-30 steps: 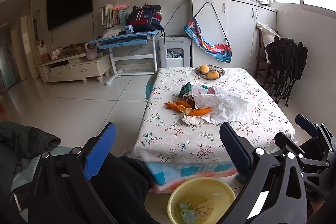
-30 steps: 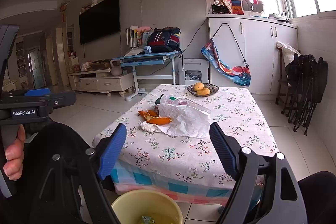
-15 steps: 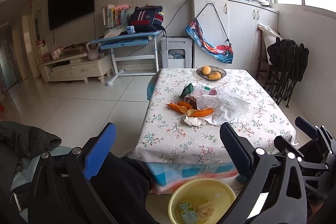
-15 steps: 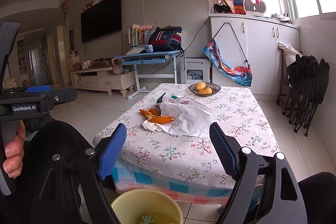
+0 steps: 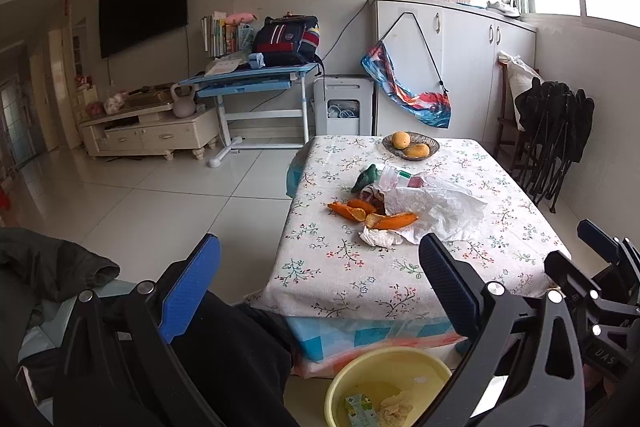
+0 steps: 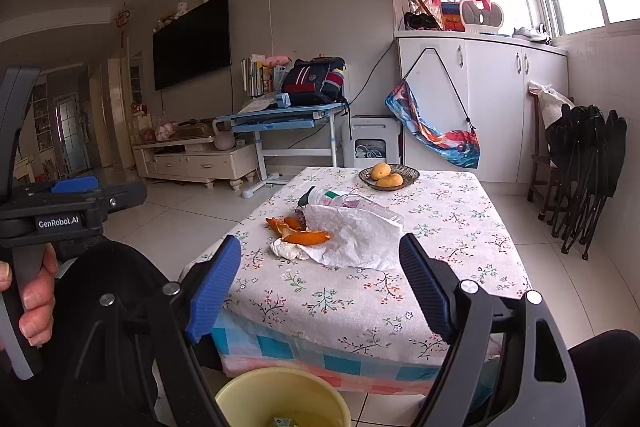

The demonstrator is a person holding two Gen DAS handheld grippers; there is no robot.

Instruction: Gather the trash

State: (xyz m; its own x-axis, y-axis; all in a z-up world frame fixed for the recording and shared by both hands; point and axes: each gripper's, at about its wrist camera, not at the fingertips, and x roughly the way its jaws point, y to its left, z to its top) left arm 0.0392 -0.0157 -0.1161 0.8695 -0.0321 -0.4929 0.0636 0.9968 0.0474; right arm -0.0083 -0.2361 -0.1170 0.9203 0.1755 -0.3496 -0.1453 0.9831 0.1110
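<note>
On the flowered tablecloth (image 5: 340, 267) lie orange peels (image 5: 370, 214), a crumpled tissue (image 5: 378, 237), a white plastic bag (image 5: 440, 211), a lying plastic bottle (image 5: 400, 181) and a green scrap (image 5: 366, 177). The same heap shows in the right wrist view: peels (image 6: 298, 231), bag (image 6: 360, 235), bottle (image 6: 344, 201). A yellow bin (image 5: 384, 383) (image 6: 280, 397) holding some scraps stands on the floor at the table's near edge. My left gripper (image 5: 318, 267) and right gripper (image 6: 320, 265) both hang open and empty, short of the table, above the bin.
A dish with two yellow fruits (image 5: 410, 147) sits at the table's far end. Folded black chairs (image 5: 556, 131) lean against the right wall. A blue desk (image 5: 256, 79) and a TV cabinet (image 5: 152, 135) stand at the back across tiled floor. A hand (image 6: 28, 303) grips the left tool.
The left view has drifted slightly, so the table sits a little further right in it. Both grippers stay open and the trash has not moved.
</note>
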